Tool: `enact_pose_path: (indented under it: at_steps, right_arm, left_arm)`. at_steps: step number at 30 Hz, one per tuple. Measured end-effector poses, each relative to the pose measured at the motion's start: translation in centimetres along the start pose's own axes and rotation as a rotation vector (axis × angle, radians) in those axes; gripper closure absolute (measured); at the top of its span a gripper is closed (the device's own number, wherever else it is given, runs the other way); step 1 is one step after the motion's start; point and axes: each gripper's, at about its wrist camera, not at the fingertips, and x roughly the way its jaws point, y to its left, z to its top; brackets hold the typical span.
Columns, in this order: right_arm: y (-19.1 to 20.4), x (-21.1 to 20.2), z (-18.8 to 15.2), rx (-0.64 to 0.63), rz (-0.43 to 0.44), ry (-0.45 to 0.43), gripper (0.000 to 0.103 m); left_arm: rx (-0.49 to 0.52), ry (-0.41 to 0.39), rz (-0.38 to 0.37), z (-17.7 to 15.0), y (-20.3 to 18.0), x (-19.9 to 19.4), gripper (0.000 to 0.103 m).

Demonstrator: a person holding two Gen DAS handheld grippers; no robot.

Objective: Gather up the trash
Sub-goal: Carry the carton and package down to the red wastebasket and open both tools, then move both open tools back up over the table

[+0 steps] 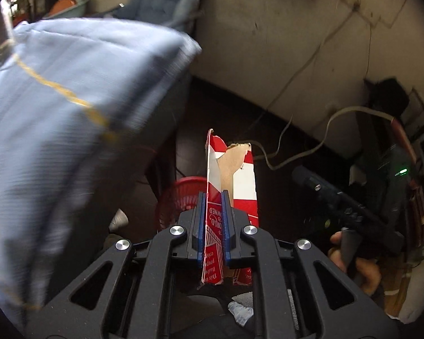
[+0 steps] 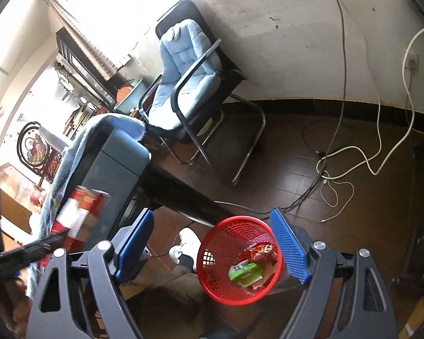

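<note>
My left gripper [image 1: 214, 195] is shut on a torn red-and-white cardboard carton [image 1: 234, 169], held upright in the air. The same carton shows at the left of the right wrist view [image 2: 80, 212], blurred. A red mesh waste basket [image 2: 212, 257] stands on the dark floor; it holds a green packet [image 2: 244, 274] and a red-orange wrapper [image 2: 258, 250]. Its rim shows just left of the carton in the left wrist view [image 1: 178, 195]. My right gripper [image 2: 212, 240] is open and empty, above the basket, with the basket between its blue pads [image 2: 288, 245].
A table draped in pale blue cloth [image 1: 56, 113] fills the left. A chair with a blue cushion [image 2: 183, 76] stands by the wall. Cables [image 2: 353, 155] lie on the floor. A white shoe [image 2: 183, 245] is next to the basket.
</note>
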Motion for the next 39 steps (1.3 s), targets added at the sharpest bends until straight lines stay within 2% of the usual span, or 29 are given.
enact_pose_path:
  at_steps: [2, 3, 4, 13, 20, 29, 39]
  right_arm:
    - [-0.4, -0.1, 0.0, 0.01, 0.003, 0.0, 0.02]
    - [-0.6, -0.2, 0.0, 0.014, 0.005, -0.002, 0.02]
    - [-0.5, -0.2, 0.0, 0.017, 0.005, -0.004, 0.02]
    - [0.1, -0.8, -0.1, 0.01, 0.014, -0.011, 0.02]
    - [3.0, -2.1, -0.2, -0.086, 0.002, -0.024, 0.02]
    - [7.5, -5.6, -0.6, -0.243, -0.062, -0.127, 0.011]
    - [12.3, -7.6, -1.3, -0.345, -0.037, -0.163, 0.007]
  left_arm:
    - [0.011, 0.027, 0.015, 0.1, -0.6, 1.5, 0.071]
    - [0.012, 0.03, 0.022, 0.2, -0.7, 2.0, 0.058]
    - [0.009, 0.024, 0.03, 0.2, -0.7, 2.1, 0.049]
    - [-0.015, -0.058, 0.052, 0.3, -0.1, -0.7, 0.024]
    - [-0.052, -0.124, 0.06, -0.1, 1.3, -4.1, 0.017]
    - [-0.109, -0.209, 0.082, -1.3, 3.4, -8.3, 0.015]
    - [-0.195, -0.317, 0.226, -4.4, 9.0, -15.1, 0.009]
